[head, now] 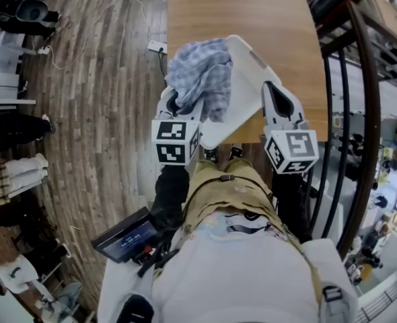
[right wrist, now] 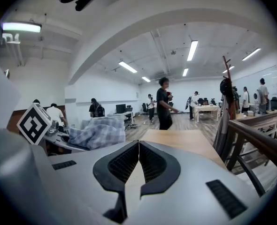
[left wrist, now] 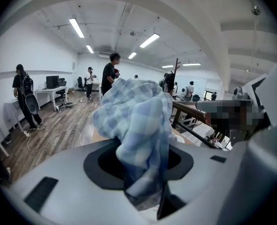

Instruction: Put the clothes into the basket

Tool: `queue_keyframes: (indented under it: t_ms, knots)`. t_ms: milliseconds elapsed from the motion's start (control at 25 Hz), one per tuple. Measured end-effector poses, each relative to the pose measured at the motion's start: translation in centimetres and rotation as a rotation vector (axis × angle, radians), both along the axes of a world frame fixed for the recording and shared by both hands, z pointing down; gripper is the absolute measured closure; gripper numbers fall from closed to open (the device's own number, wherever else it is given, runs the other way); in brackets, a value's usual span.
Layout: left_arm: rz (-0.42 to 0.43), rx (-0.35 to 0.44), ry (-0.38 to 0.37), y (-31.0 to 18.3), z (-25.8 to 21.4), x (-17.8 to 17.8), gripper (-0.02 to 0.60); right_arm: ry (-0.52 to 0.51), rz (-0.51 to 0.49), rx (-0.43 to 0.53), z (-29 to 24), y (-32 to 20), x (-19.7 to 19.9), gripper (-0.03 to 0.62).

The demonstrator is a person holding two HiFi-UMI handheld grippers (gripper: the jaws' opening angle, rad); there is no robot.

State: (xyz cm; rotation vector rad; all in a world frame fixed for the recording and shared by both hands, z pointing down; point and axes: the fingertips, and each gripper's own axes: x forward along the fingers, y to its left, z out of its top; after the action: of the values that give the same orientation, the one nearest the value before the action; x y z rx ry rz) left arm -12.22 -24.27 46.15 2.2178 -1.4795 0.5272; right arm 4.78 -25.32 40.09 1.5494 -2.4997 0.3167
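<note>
A blue-and-white checked cloth [head: 202,76] hangs bunched over the left side of a white basket [head: 247,93], which sits on the near edge of a wooden table [head: 239,9]. My left gripper [head: 179,103] is shut on the cloth's lower part. In the left gripper view the cloth [left wrist: 138,121] fills the gap between the jaws of that gripper [left wrist: 145,170] and billows up above them. My right gripper [head: 280,101] is at the basket's right side, shut with nothing in it. In the right gripper view, the right gripper [right wrist: 138,146] has its pads meeting, and the cloth [right wrist: 96,132] lies to the left.
A dark curved railing [head: 367,113] runs along the right of the table. A power strip with a cable [head: 157,46] lies on the plank floor at left. Several people stand farther back in the room [right wrist: 165,103]. A coat stand [right wrist: 226,93] is at the right.
</note>
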Motion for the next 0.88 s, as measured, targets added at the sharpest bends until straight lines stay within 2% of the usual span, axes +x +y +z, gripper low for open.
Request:
queue_keyframes:
  t_ms: [200, 400, 560, 720, 880]
  knots:
    - [0.074, -0.168, -0.095, -0.2, 5.3, 1.1, 0.408, 0.034, -0.033, -0.110, 3.6, -1.9, -0.7, 0.572]
    - [0.145, -0.289, -0.148, -1.9, 8.8, 3.1, 0.408, 0.067, -0.041, -0.183, 6.5, -3.6, -0.2, 0.572]
    - [0.239, -0.400, -0.220, -2.0, 12.3, 4.3, 0.408, 0.081, -0.042, -0.229, 7.9, -4.1, 0.3, 0.572]
    - [0.332, -0.484, -0.247, -2.1, 15.8, 6.0, 0.407, 0.087, -0.055, -0.260, 9.1, -4.7, 0.3, 0.572]
    - [0.368, -0.589, -0.282, -1.0, 19.7, 6.5, 0.407, 0.086, -0.068, -0.300, 10.3, -4.5, 0.1, 0.572]
